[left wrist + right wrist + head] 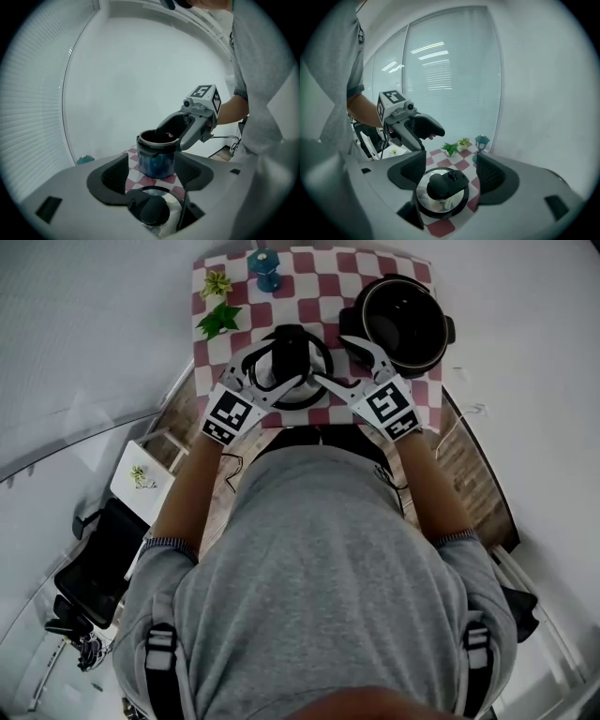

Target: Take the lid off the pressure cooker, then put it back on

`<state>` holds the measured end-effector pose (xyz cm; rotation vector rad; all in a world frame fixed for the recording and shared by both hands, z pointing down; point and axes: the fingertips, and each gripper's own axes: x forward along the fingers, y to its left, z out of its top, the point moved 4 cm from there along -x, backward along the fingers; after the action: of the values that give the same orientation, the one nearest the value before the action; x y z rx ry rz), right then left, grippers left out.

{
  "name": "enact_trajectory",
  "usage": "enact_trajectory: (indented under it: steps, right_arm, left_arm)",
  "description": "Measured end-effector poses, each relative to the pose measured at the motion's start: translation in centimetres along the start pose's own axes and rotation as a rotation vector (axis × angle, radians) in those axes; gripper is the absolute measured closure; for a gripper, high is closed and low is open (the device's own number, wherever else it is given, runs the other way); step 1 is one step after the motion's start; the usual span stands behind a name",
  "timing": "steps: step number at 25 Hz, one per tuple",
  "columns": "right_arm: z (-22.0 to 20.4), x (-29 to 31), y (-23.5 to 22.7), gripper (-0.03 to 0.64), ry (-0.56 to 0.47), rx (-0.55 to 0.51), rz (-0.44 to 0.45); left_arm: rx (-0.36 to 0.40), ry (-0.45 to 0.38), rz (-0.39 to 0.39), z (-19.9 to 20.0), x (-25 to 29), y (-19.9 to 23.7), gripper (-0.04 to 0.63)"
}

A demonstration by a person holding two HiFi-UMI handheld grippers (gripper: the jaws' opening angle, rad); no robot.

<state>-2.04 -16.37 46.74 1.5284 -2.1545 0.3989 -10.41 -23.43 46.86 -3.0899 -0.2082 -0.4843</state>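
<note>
The black pressure cooker pot point(405, 324) stands uncovered at the back right of the checkered cloth point(323, 277). Its steel lid point(292, 371), with a black knob, lies flat on the cloth to the pot's left. My left gripper point(270, 369) is open, its jaws on either side of the lid's left part. My right gripper point(336, 360) is open too, reaching in from the lid's right. In the left gripper view the lid point(152, 211) sits low between the jaws of the left gripper point(153, 173), with the pot point(157, 157) and right gripper point(187, 126) beyond. The right gripper point(452, 171) straddles the lid point(440, 192).
Two small green plants point(217, 284) point(220, 321) and a blue lantern ornament point(265, 268) stand at the cloth's back left. A white side table point(141, 474) and a black chair point(98, 559) sit on the floor to the left. The table's front edge is by my body.
</note>
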Motion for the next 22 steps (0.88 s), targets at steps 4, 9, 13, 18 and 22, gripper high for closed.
enact_trajectory:
  steps: [4, 9, 13, 18, 22]
  right_arm:
    - [2.0, -2.6, -0.7, 0.264, -0.121, 0.020, -0.067]
    - [4.8, -5.8, -1.3, 0.261, -0.301, 0.011, -0.184]
    - [5.1, -7.2, -1.0, 0.261, -0.331, 0.012, -0.178]
    - [5.4, -7.3, -0.8, 0.261, -0.357, 0.010, -0.166]
    - [5.1, -7.0, -0.9, 0.258, -0.348, 0.012, -0.157]
  left_arm:
    - [0.010, -0.085, 0.002, 3.0, -0.4, -0.7, 0.265]
    - [-0.001, -0.206, 0.016, 6.4, -1.2, -1.3, 0.265]
    - [-0.041, -0.278, 0.044, 7.7, -1.7, -1.3, 0.265]
    - [-0.016, -0.333, 0.068, 8.9, -2.1, -1.5, 0.265]
    - [-0.012, -0.338, 0.080, 9.1, -2.2, -1.3, 0.265]
